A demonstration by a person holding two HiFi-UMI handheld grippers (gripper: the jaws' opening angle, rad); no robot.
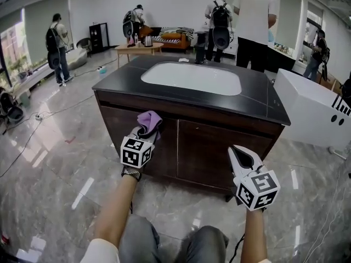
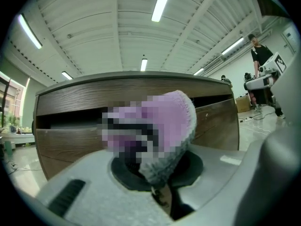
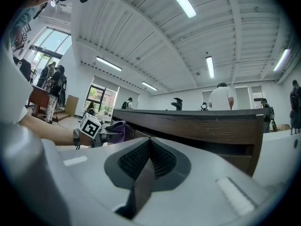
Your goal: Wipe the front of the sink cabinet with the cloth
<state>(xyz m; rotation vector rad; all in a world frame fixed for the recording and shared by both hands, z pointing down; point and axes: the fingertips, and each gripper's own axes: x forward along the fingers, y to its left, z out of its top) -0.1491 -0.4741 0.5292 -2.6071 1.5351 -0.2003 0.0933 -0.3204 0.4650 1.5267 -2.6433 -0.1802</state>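
Left tool [image 1: 144, 135], clamped on the purple cloth [image 1: 149, 119], held it at the top left of the cabinet front [image 1: 203, 147], contact unclear; the front's long axis ran rightward from it, toward the right tool [image 1: 241, 156], closed on nothing.

Cloth [image 1: 149, 122] before sink cabinet [image 1: 214, 147], left side; basin [image 1: 192, 78] on top
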